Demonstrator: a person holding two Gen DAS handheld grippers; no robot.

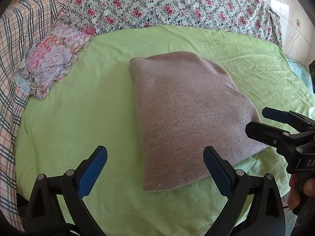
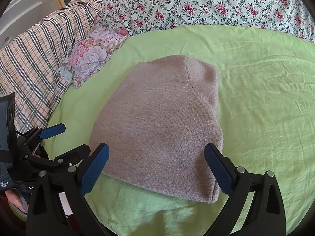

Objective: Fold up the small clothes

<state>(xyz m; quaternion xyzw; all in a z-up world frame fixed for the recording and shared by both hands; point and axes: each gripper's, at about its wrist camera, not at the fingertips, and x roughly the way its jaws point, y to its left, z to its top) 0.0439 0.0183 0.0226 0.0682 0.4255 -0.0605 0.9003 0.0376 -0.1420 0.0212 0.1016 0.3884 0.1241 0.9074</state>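
Observation:
A folded mauve-pink knit garment [image 1: 189, 114] lies flat on the green sheet [image 1: 82, 102]; it also shows in the right wrist view [image 2: 161, 125]. My left gripper [image 1: 155, 169] is open and empty, held just before the garment's near left corner. My right gripper [image 2: 157, 169] is open and empty, its jaws wide over the garment's near edge. The right gripper shows at the right edge of the left wrist view [image 1: 256, 122], beside the garment's right side. The left gripper shows at the lower left of the right wrist view [image 2: 67, 139].
A small floral pillow [image 1: 53, 59] lies at the sheet's far left. A plaid cover [image 1: 11, 63] runs along the left. A flowered quilt [image 1: 169, 4] is heaped along the back. A wall with a socket and cable [image 1: 297, 29] is at the far right.

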